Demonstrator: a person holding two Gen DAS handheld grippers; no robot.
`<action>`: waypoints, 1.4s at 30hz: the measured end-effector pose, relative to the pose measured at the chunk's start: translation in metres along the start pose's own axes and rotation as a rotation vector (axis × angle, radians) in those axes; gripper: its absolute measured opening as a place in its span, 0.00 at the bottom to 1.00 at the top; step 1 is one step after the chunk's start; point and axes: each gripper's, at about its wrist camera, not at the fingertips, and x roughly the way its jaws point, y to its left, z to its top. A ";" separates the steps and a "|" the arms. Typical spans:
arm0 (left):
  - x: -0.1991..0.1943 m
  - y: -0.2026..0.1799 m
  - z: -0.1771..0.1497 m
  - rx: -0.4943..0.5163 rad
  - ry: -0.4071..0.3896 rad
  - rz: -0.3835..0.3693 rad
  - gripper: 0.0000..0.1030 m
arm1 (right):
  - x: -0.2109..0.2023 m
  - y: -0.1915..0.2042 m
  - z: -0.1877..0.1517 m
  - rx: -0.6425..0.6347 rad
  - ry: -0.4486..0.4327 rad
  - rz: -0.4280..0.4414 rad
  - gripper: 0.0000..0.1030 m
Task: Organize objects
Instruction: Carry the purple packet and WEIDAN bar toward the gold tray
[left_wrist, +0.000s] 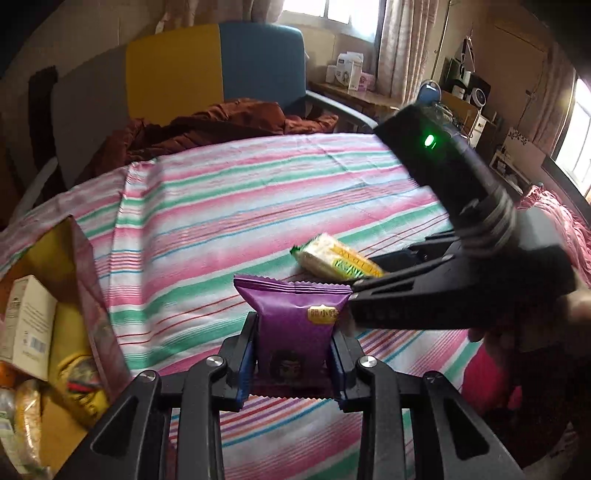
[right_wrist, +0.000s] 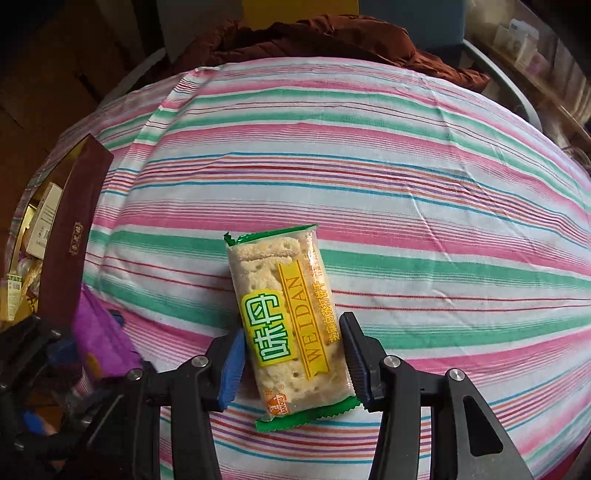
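cracker packet lengthwise between right gripper

A pink, green and white striped sheet fills the middle. A rumpled rust-brown blanket lies along its top edge, before a grey, yellow and blue headboard. Bright windows sit upper right.

cracker pack on bedsheet | box left

Both grippers are black plastic with blue pads and silver screws; the right one carries a green light.
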 end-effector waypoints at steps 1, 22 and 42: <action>-0.007 0.000 0.000 0.006 -0.016 0.008 0.32 | 0.000 0.003 -0.002 -0.009 -0.009 -0.001 0.48; -0.070 0.026 -0.021 -0.045 -0.114 0.098 0.32 | -0.003 0.010 0.009 -0.044 -0.077 0.051 0.47; -0.101 0.076 -0.047 -0.156 -0.146 0.138 0.32 | -0.025 0.052 0.004 -0.001 -0.092 0.201 0.47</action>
